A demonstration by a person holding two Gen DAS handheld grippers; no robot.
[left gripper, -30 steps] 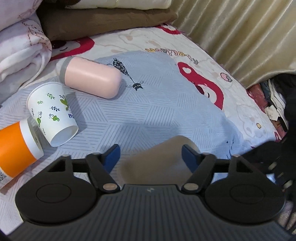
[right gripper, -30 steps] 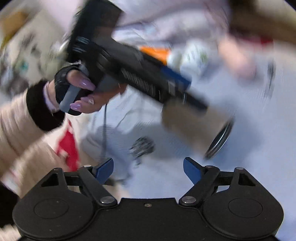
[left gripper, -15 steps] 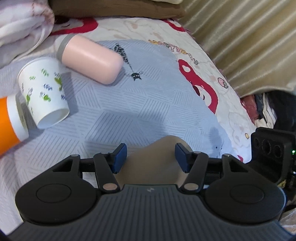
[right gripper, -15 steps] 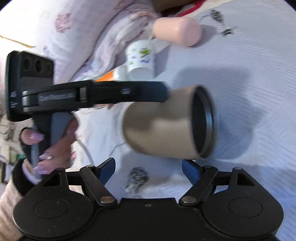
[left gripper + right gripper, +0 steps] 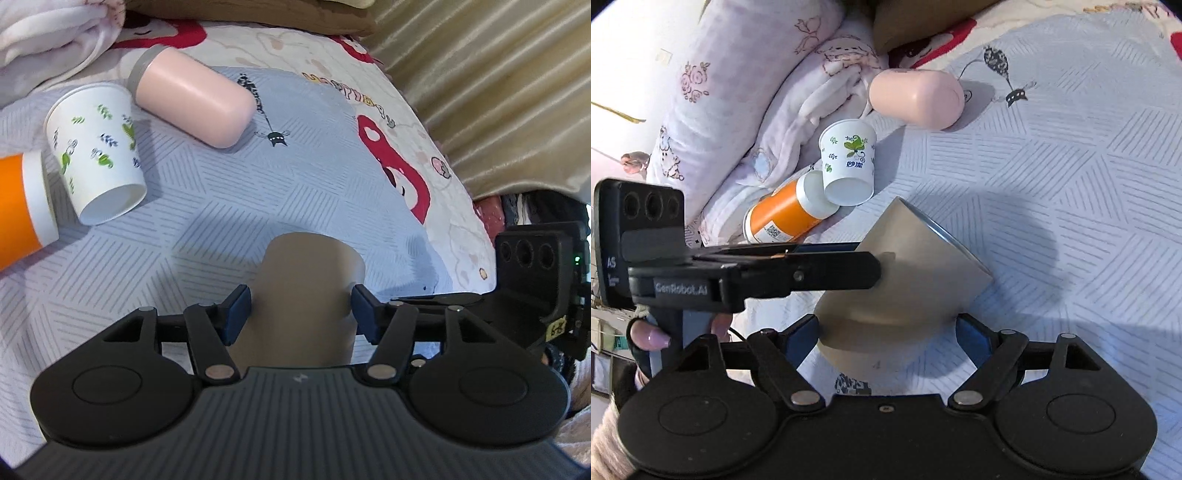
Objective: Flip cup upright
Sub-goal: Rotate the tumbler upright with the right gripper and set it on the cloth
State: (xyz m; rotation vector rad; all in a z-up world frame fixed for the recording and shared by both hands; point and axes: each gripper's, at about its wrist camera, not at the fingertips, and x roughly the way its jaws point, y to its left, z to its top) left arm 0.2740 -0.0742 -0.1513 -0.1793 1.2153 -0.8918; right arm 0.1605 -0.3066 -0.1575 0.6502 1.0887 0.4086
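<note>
Gripping the tilted tan cup (image 5: 908,273), the left gripper (image 5: 299,310) pinches its sides; the right gripper (image 5: 886,339) brackets its base, contact unclear.

My view, far left | pink bottle (image 5: 194,98) on its side, touching white leaf-print paper cup (image 5: 96,151), also on side | orange can w/ white cap (image 5: 24,205) beside it | pink blanket (image 5: 753,92) behind | curtain (image 5: 498,85) far right
</note>
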